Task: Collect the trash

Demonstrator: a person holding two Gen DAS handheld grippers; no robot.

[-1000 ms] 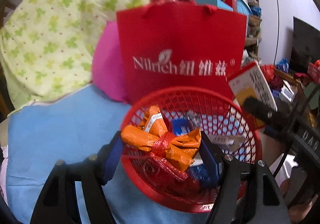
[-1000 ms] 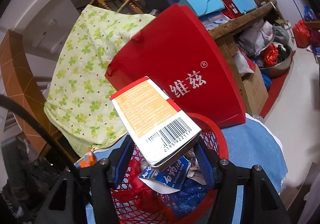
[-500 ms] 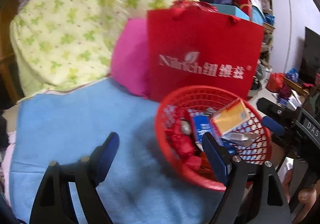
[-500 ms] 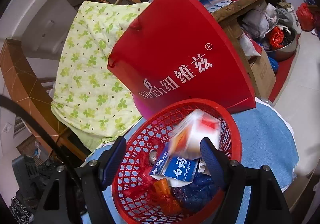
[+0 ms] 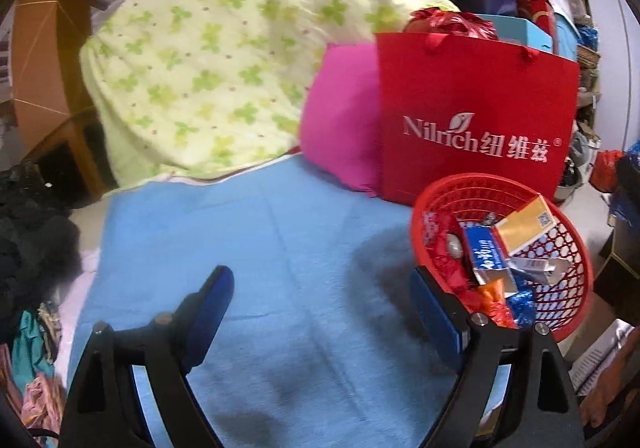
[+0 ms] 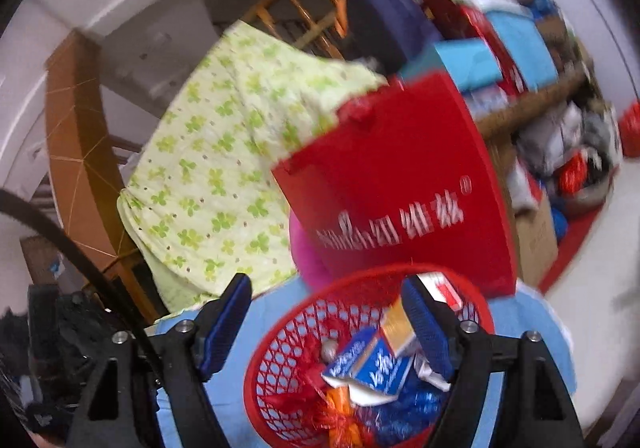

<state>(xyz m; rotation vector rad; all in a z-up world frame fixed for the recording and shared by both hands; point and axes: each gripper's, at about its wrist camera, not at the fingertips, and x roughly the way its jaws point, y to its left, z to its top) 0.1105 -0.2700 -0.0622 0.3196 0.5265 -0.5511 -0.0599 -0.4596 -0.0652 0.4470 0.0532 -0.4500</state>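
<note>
Both grippers have let go: the left gripper (image 5: 322, 312), jaws just widened and empty, has swung off the red basket (image 5: 576, 248), now at its right; the right gripper (image 6: 326, 322) (also just spread, empty) hangs above it, the dropped carton (image 6: 398, 324) lying inside.

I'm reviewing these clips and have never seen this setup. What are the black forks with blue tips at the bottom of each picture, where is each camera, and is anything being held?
Each picture comes from a camera mounted on a hand-held gripper, looking forward along its two fingers; a person carries one in each hand. The left gripper is over a blue cloth. The right gripper is above a red basket full of wrappers and an orange carton. Behind it stand a red paper bag and a pink cushion. Both grippers' jaws have just been opening; nothing is between them, so nothing is held.
</note>
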